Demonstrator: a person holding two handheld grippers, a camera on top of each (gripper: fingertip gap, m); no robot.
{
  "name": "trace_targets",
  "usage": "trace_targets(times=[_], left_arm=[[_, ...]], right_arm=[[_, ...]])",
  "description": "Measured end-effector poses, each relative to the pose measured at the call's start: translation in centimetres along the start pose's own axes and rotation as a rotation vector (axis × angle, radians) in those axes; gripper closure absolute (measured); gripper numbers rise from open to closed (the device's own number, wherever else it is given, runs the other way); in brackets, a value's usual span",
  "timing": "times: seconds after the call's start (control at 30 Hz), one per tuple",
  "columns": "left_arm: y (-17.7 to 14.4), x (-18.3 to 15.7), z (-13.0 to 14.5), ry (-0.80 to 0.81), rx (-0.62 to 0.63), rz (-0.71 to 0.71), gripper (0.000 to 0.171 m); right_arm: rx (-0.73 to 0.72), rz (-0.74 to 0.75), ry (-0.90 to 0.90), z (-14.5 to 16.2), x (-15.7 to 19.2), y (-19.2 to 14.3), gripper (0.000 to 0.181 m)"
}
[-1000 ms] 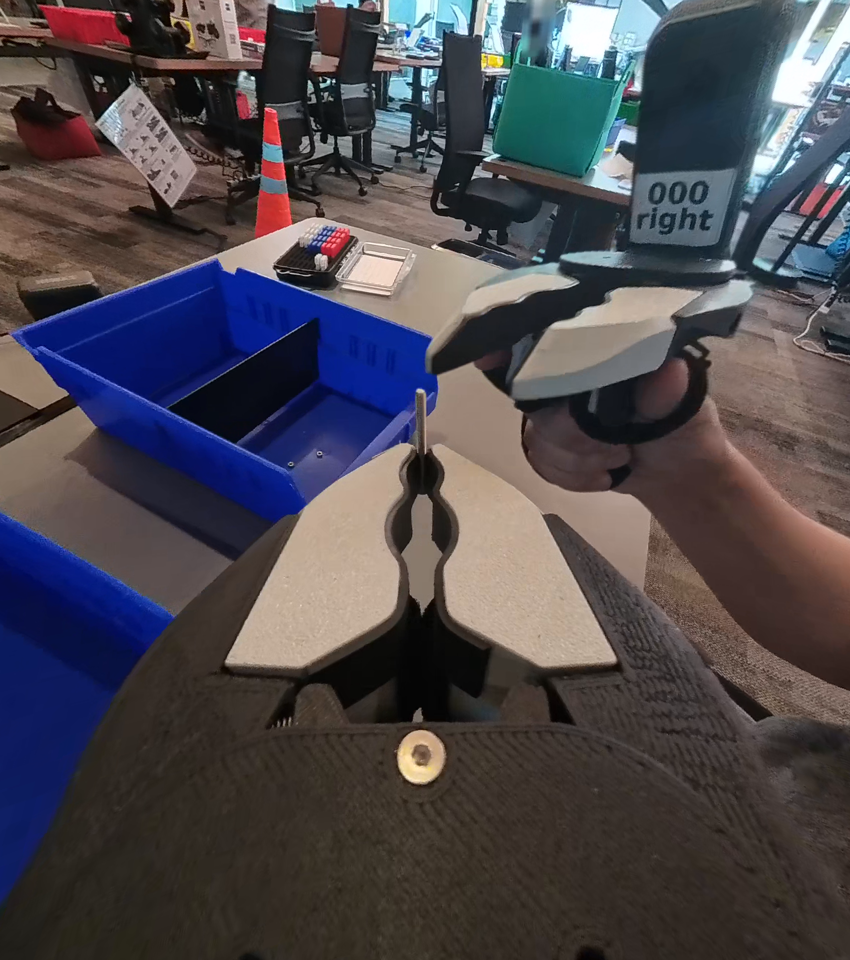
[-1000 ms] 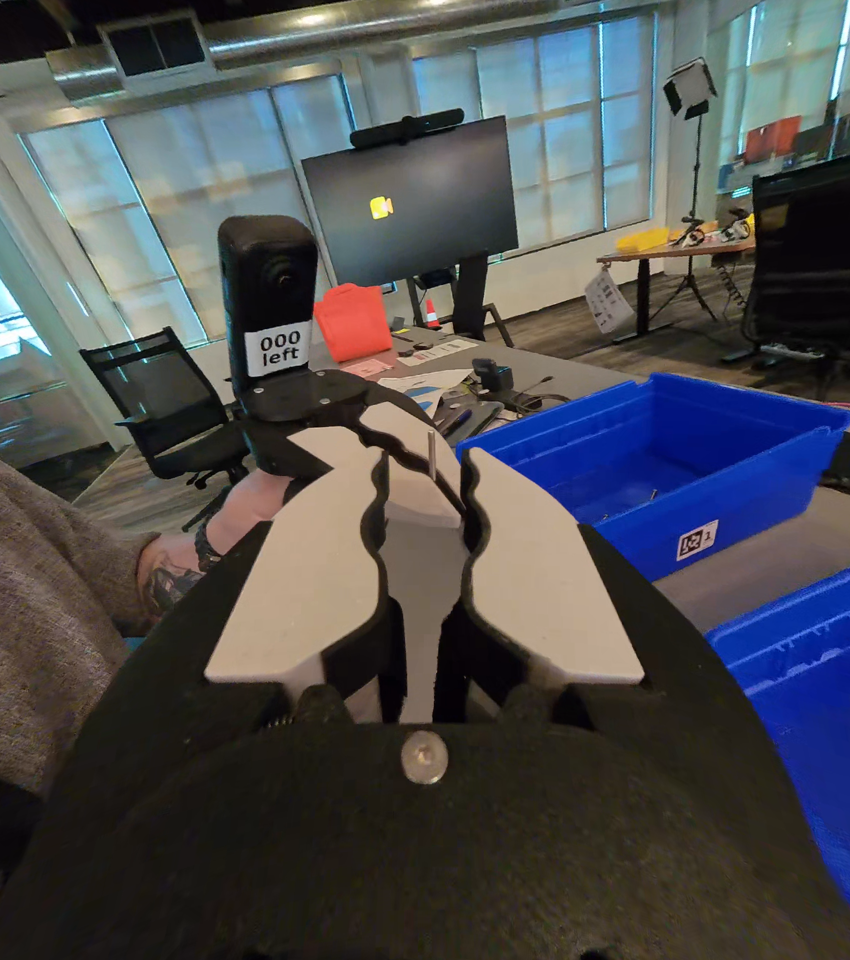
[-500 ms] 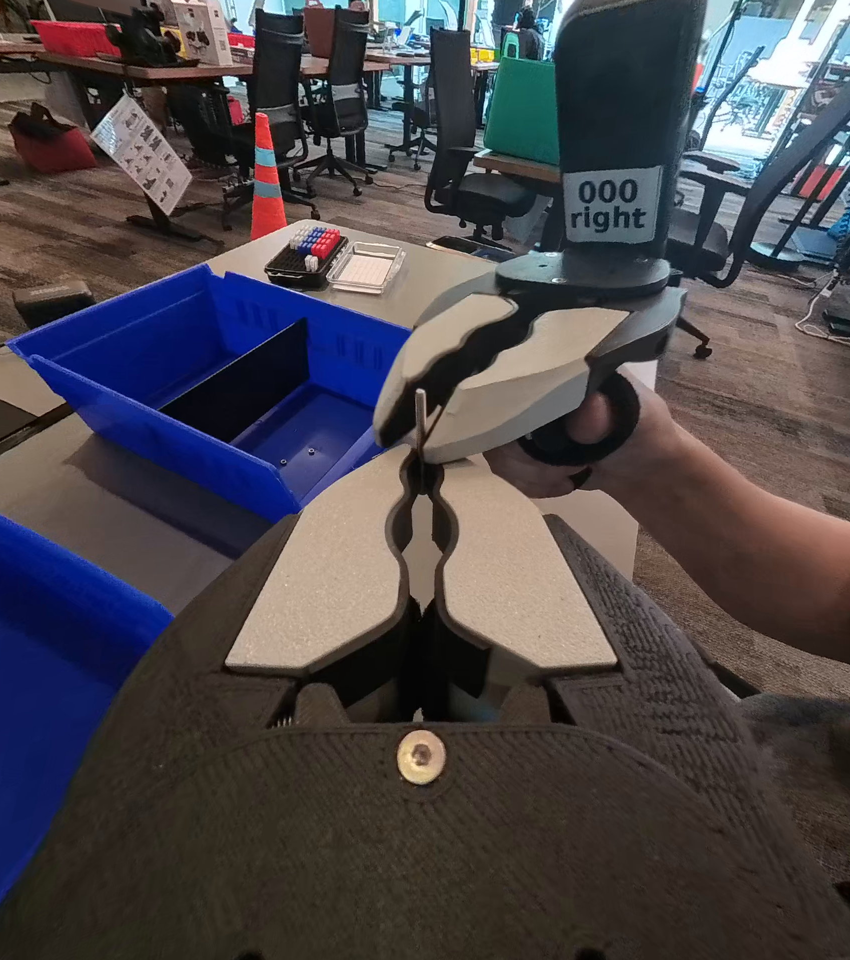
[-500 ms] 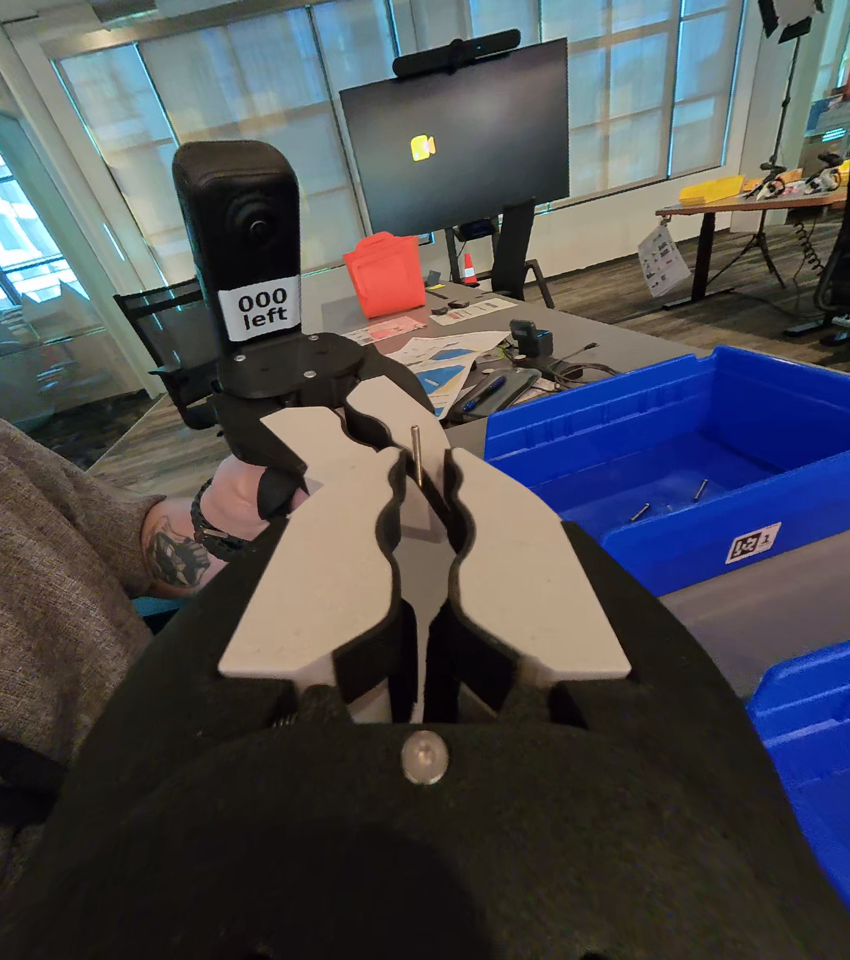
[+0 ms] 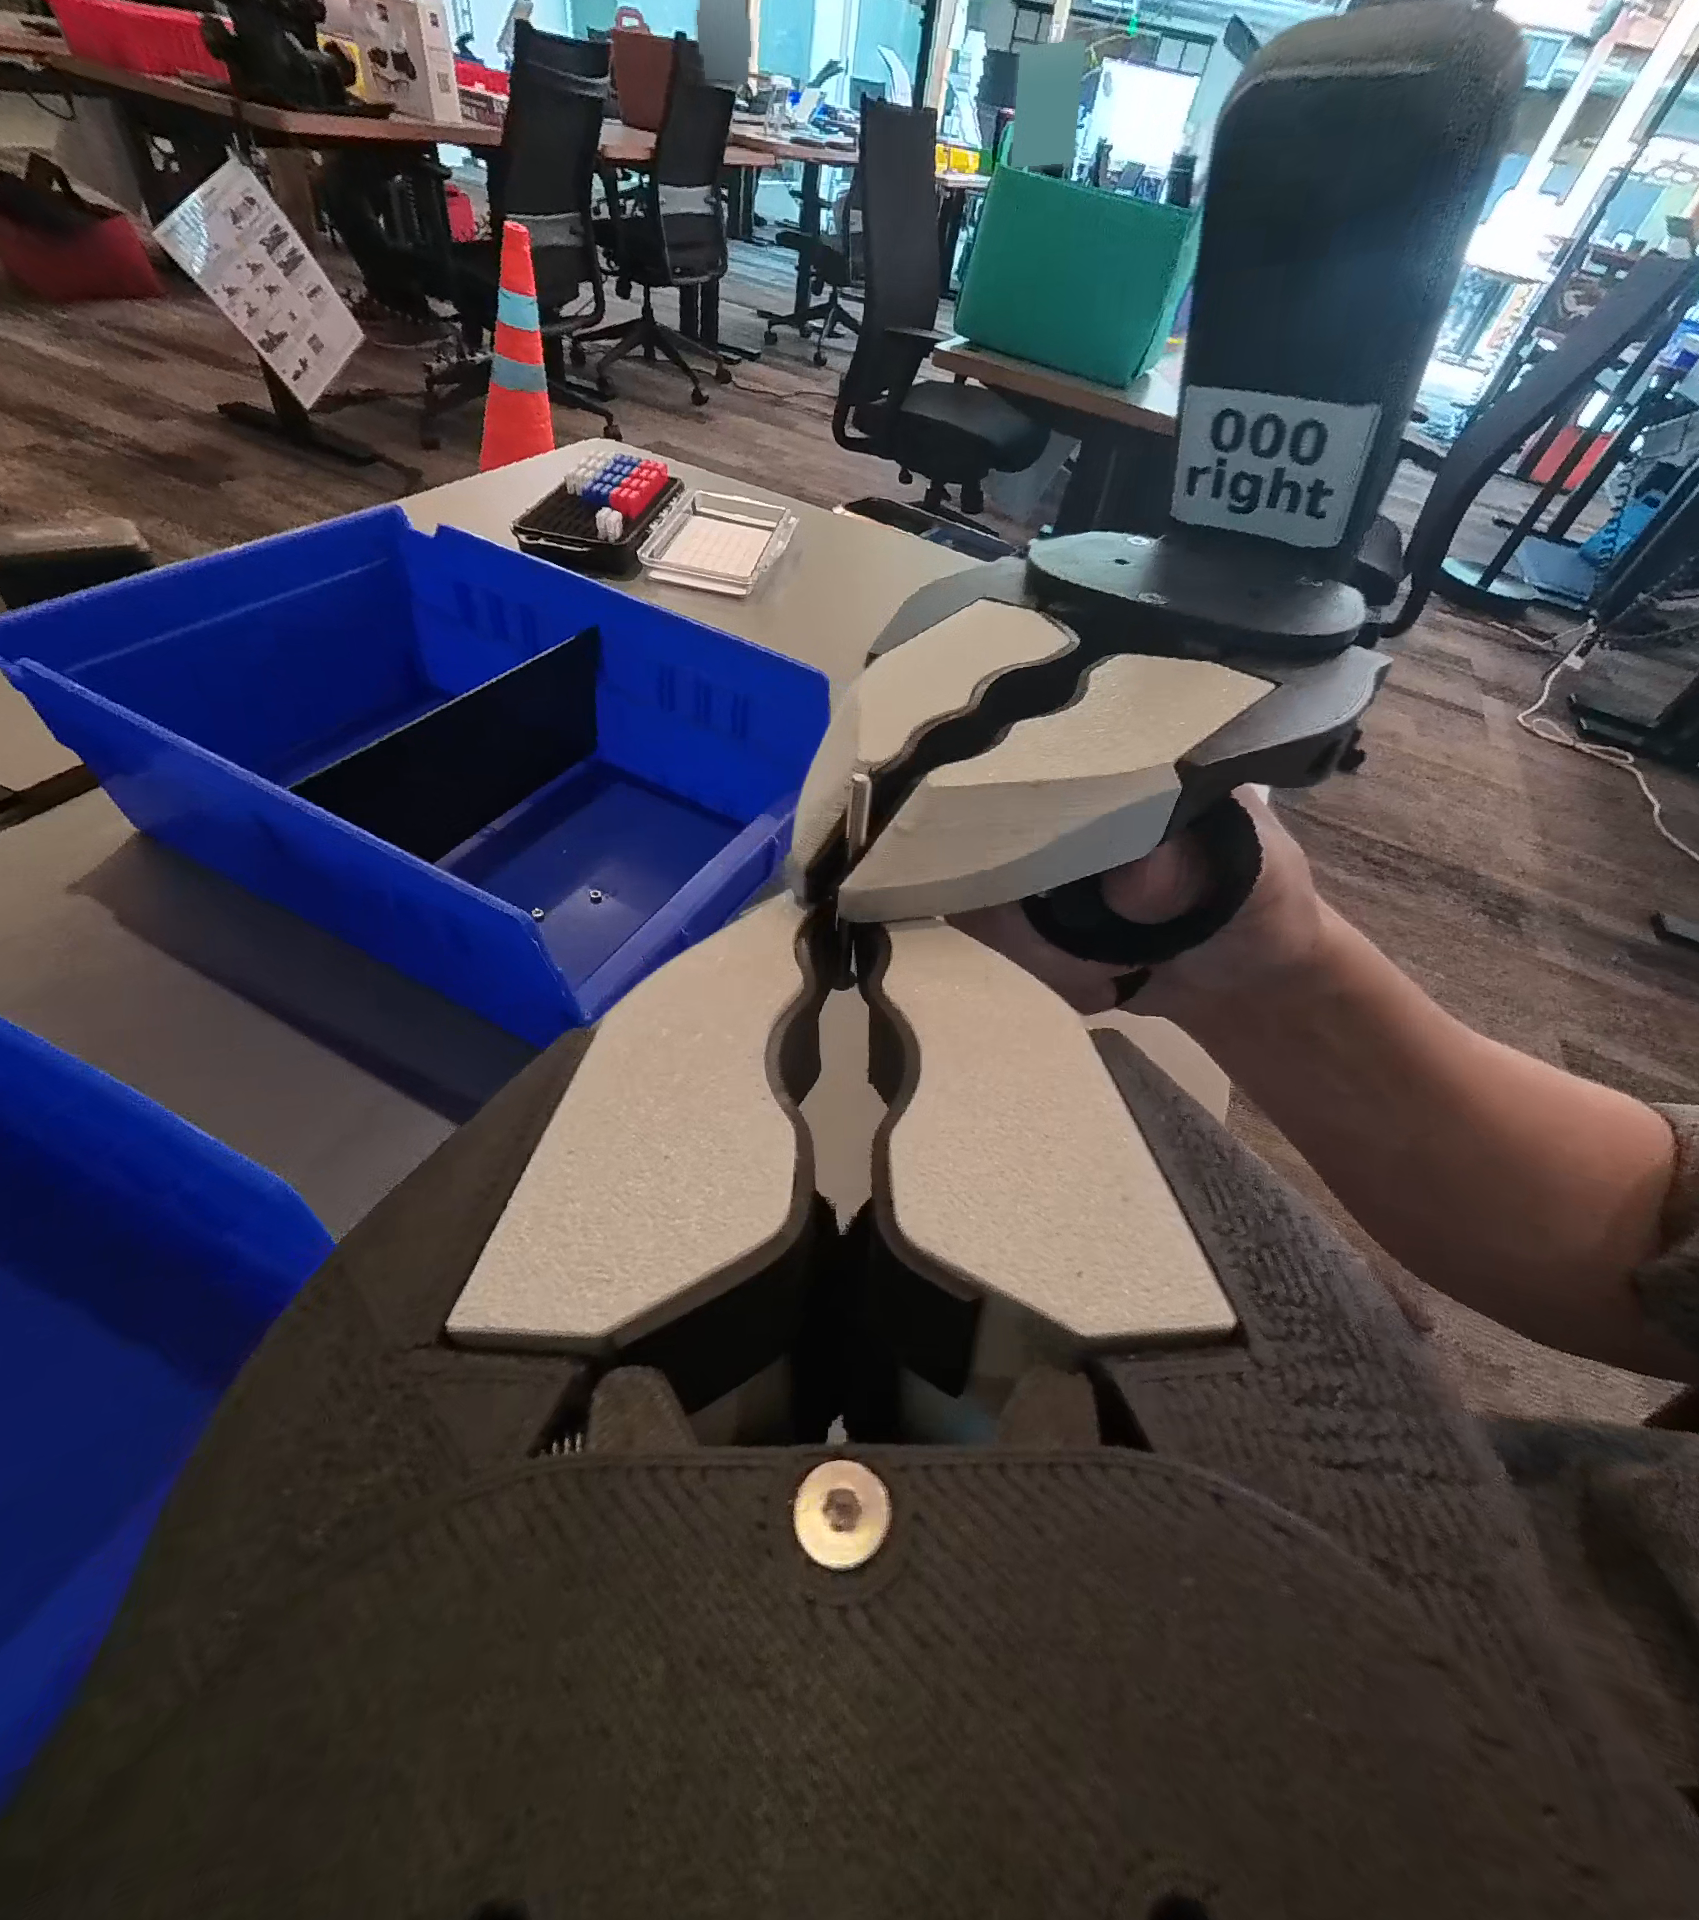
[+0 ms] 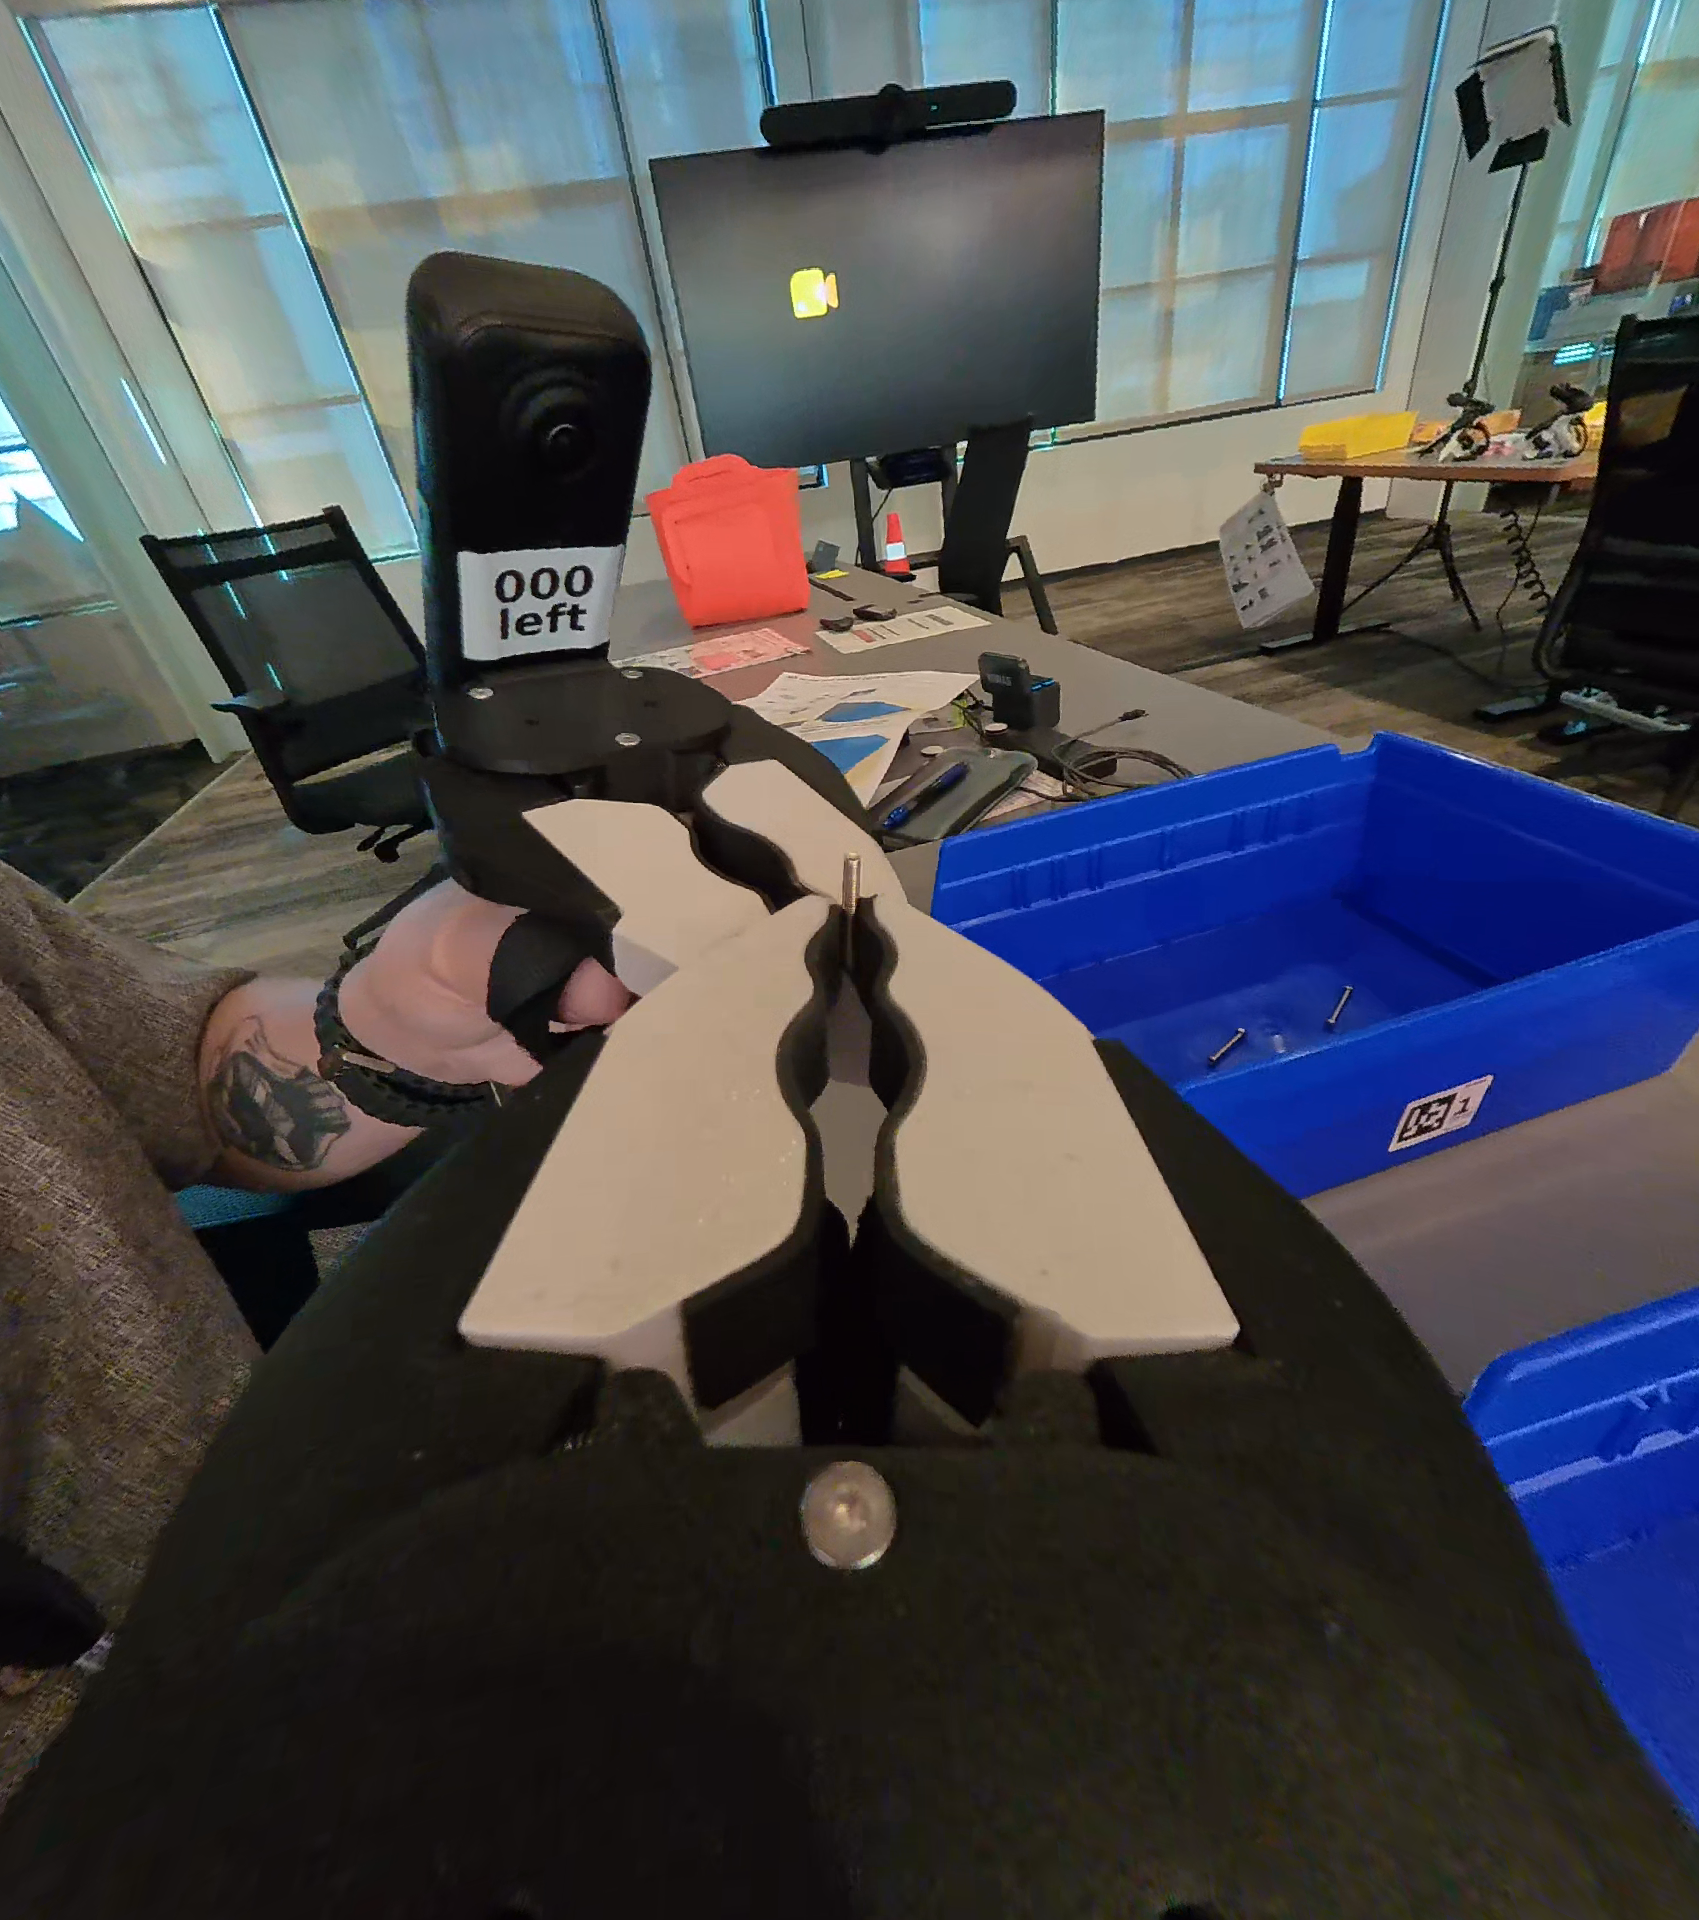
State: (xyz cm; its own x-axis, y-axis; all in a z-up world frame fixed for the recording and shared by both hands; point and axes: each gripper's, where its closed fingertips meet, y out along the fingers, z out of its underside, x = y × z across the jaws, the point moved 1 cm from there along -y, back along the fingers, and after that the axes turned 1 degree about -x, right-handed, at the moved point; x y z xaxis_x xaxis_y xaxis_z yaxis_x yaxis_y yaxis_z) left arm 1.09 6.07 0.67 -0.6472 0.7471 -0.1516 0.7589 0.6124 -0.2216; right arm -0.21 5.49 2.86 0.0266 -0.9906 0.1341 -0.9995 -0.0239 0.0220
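Observation:
My left gripper [image 5: 837,940] is shut on the lower end of a thin metal screw [image 5: 858,821] that stands upright. My right gripper [image 5: 824,885] meets it tip to tip from the right, and its fingers are closed on the same screw just above. In the right wrist view my right gripper [image 6: 850,923] pinches the screw [image 6: 851,878], whose threaded end sticks up past the tips. The left gripper [image 6: 803,883] sits just behind, held by a hand. Both are in the air above the grey table [image 5: 232,997].
A divided blue bin [image 5: 305,842] with small nuts [image 5: 596,896] sits left of the grippers, and another blue bin [image 5: 45,1247] is nearer. Another blue bin [image 6: 1292,1122] holds loose screws [image 6: 1229,1044]. A black parts tray [image 5: 606,509] and clear case [image 5: 720,540] lie at the far table edge. My two grippers' fingertips are within a few centimetres of each other.
My right gripper has moved in to the left gripper's tip and closed on the upper part of the screw. The left gripper has kept hold of it.

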Motion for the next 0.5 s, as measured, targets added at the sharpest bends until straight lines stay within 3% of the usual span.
trace_targets(times=[0.13,0.33,0.4,0.5], left_arm=[[-0.11,-0.13,0.09,-0.035,-0.002,0.026,0.167],[-0.12,-0.66,-0.11,-0.035,0.002,0.043,0.148],[-0.09,-0.19,-0.03,-0.033,0.009,0.007,0.134],[0.02,-0.15,0.25,-0.053,0.015,0.026,0.134]], right_arm=[[-0.014,-0.020,0.012,0.08,0.10,0.05,0.180],[-0.040,-0.051,0.060,-0.04,-0.19,0.06,0.179],[-0.062,-0.086,0.071,-0.43,0.15,-0.02,0.179],[-0.066,-0.086,0.069,-0.79,0.12,-0.11,0.179]])
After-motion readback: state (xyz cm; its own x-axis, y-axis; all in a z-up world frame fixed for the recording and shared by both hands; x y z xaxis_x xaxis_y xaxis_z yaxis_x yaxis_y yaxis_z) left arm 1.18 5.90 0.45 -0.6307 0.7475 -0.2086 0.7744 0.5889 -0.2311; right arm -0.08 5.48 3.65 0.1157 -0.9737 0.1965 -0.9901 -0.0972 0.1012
